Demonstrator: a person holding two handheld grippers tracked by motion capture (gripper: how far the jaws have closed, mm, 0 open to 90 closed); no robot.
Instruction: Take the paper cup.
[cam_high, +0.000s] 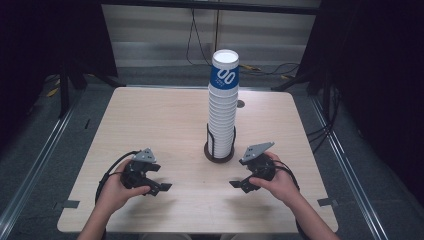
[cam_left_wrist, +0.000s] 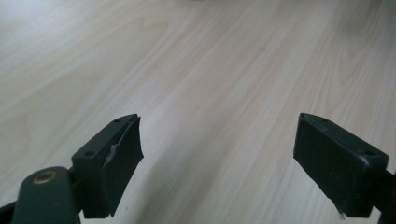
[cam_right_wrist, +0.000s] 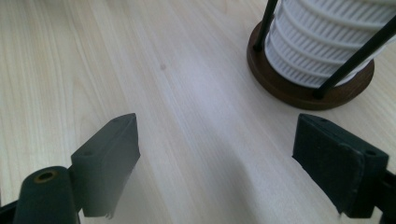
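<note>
both hand-held grippers sit low over the near part of the table (cam_high: 165, 120), one in each hand. left hand-held gripper (cam_high: 159, 188) has its jaws spread wide with nothing between them; in the left gripper view the pads (cam_left_wrist: 122, 158) frame only bare wood grain. right hand-held gripper (cam_high: 238, 185) is likewise spread and empty, its jaws pointing inward toward the left one, and in the right gripper view the wooden base (cam_right_wrist: 299, 91) of the cup holder lies ahead and off to one side, well clear of the pads (cam_right_wrist: 109, 158).

outward from there, the stack of paper cups (cam_high: 223, 107) stands just beyond and between the two hands, near the middle of the table, seated in a round dark holder (cam_high: 219, 152) with thin black upright rods. the uppermost cup (cam_high: 225, 70) carries a blue band with white marks.

judging from how things lie, the work on the cups has not started: no cup is off the stack, none lies on the table, and neither tool touches it. everything seems left to do, beginning with a reach to the stack.

the stack's long axis runs vertical, straight up from the holder with no obvious lean. the cups look nested upside down, closed bottoms up, rims toward the base.
</note>
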